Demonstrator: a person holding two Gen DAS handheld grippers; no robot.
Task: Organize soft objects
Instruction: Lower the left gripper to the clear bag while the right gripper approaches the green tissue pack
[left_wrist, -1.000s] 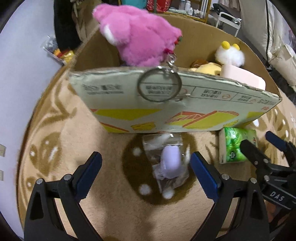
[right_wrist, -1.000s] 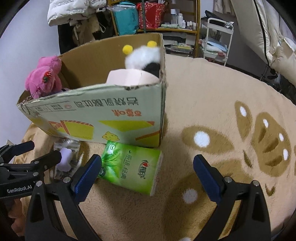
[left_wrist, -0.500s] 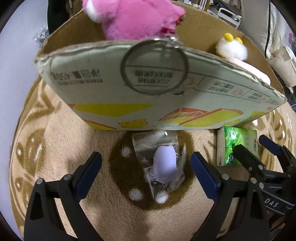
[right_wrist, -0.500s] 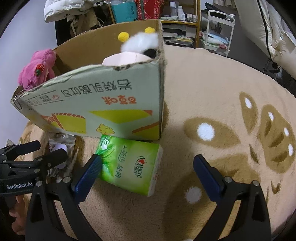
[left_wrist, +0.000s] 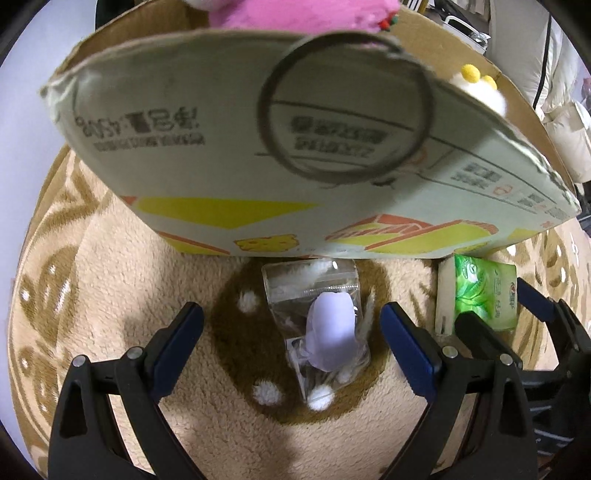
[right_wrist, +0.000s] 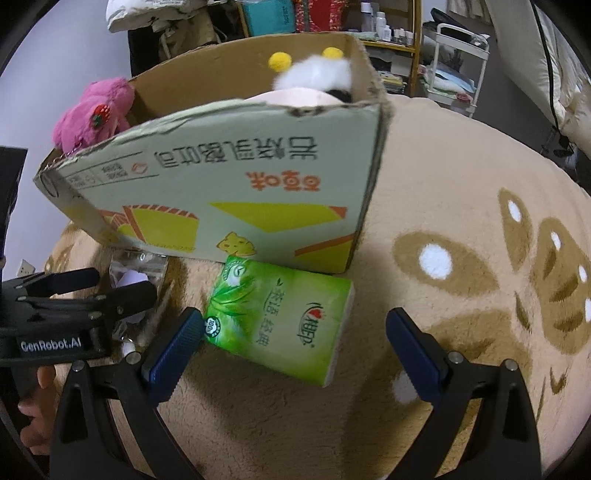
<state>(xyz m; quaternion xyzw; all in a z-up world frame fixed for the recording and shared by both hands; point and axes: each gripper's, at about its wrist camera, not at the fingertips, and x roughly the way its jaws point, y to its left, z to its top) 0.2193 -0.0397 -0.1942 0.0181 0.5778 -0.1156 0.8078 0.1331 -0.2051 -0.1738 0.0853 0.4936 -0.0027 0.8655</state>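
Two wrist fisheyes, low over the rug, both facing the cardboard box.

Left wrist view: very near the box's (left_wrist: 229, 147) printed front wall, looking along its own fingers at the bagged toy (left_wrist: 330, 336) on the rug (left_wrist: 110, 295). Right wrist view: slightly farther back, at the box's front right corner, over the green tissue pack (right_wrist: 280, 317). Shared: box front, pink plush (right_wrist: 92, 114), tissue pack, bagged toy, each other's gripper.
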